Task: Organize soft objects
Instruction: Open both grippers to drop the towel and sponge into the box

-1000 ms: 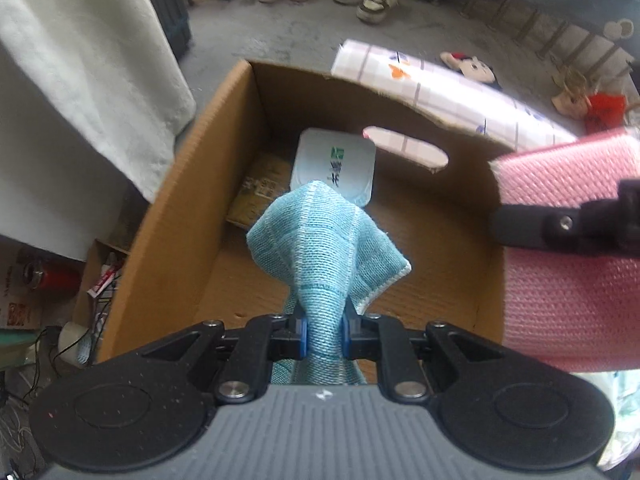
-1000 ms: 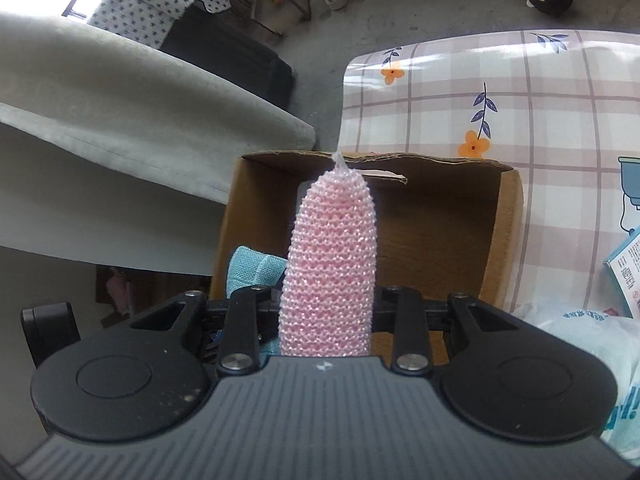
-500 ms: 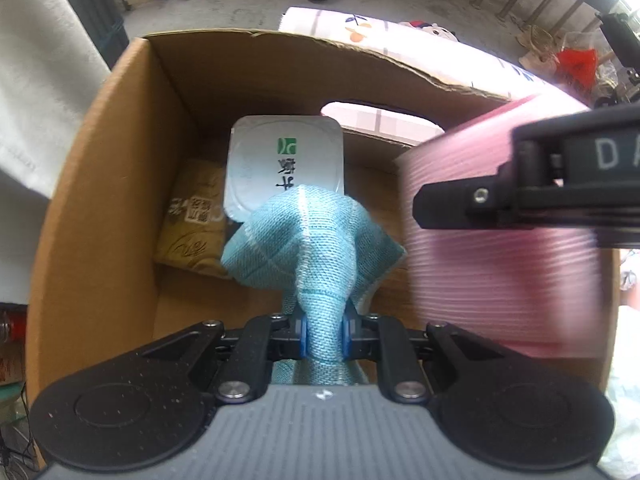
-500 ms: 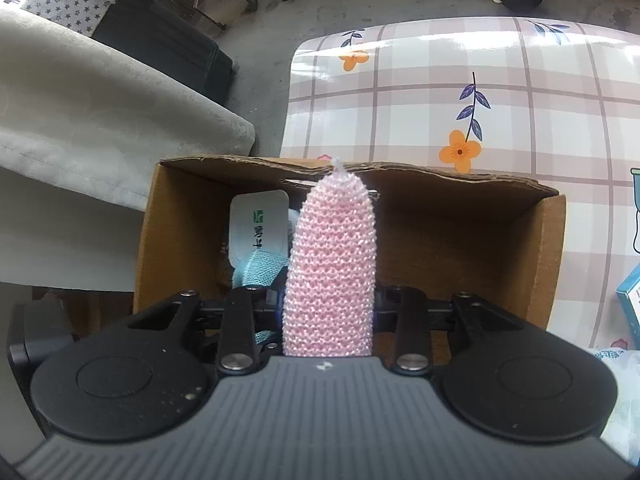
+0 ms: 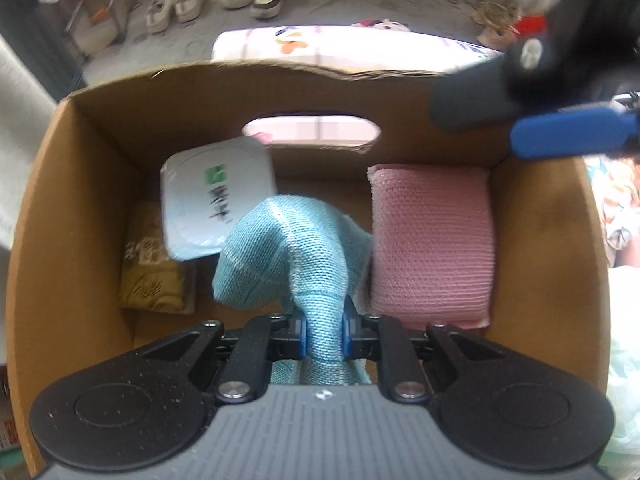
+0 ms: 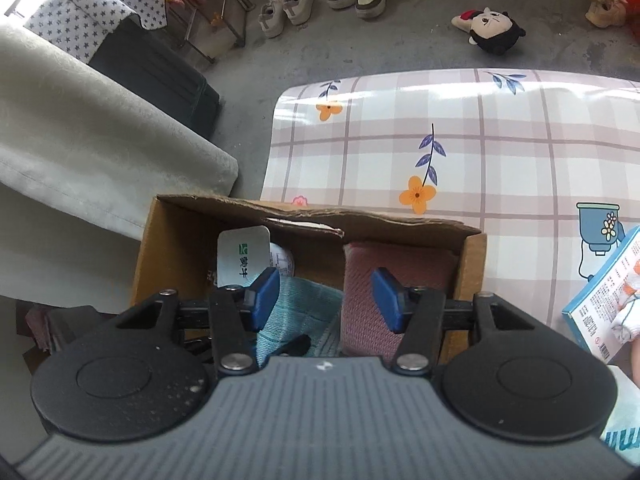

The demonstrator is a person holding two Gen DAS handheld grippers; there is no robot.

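Having just opened, right claw [image 6: 325,299] dropped pink cloth [image 5: 430,242] into box [image 5: 80,184]; left claw [image 5: 323,330] grips blue cloth [image 5: 288,256].

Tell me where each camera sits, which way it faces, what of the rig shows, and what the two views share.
Left wrist: on the left gripper, looking steeply down into the cardboard box; its jaws pinch the blue cloth, and the right gripper's blue pad crosses the upper right.
Right wrist: on the right gripper, above the box's near edge, looking down; its jaws, just opening, hold nothing.
Shared: box, blue cloth, pink cloth, white packet.
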